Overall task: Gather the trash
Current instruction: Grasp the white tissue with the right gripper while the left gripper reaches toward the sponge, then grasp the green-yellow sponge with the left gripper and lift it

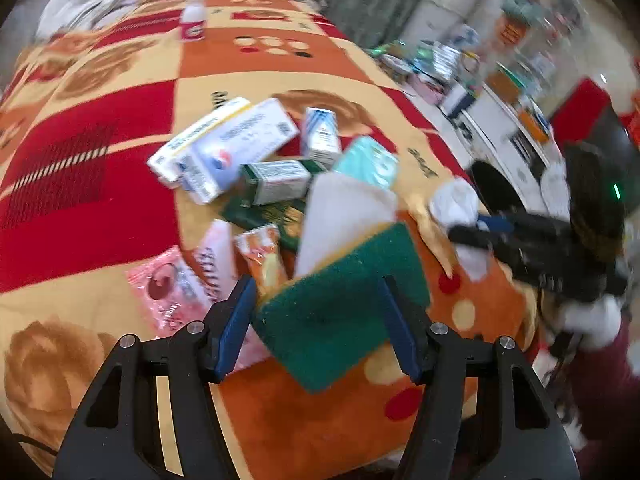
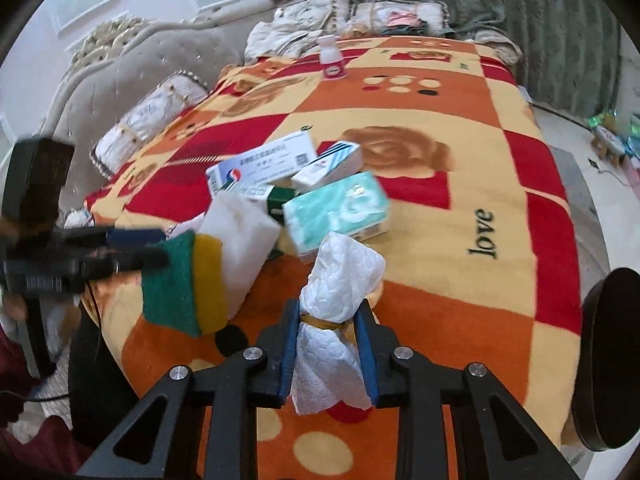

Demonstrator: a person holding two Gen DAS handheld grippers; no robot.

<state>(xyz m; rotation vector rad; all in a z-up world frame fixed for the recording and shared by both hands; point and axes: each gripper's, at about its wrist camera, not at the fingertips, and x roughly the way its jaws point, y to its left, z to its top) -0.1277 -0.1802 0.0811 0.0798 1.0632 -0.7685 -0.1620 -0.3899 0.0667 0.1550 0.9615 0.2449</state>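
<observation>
Left wrist view: the left gripper (image 1: 318, 320) is closed on a green and yellow scouring sponge (image 1: 340, 320), both blue pads pressed against its sides. The sponge is held just in front of a white foam block (image 1: 340, 216) lying on the patterned blanket (image 1: 100, 200). Behind the block, a pile of cartons (image 1: 240, 144) and a teal tissue pack (image 1: 368, 162) are seen; left of the block, pink (image 1: 168, 288) and orange (image 1: 264, 256) wrappers lie flat. In the right wrist view, the right gripper (image 2: 329, 332) is clamped on a crumpled white paper towel (image 2: 340, 280), bound by a rubber band, near the block's right side. A small bottle (image 2: 332, 58) stands well behind it.
</observation>
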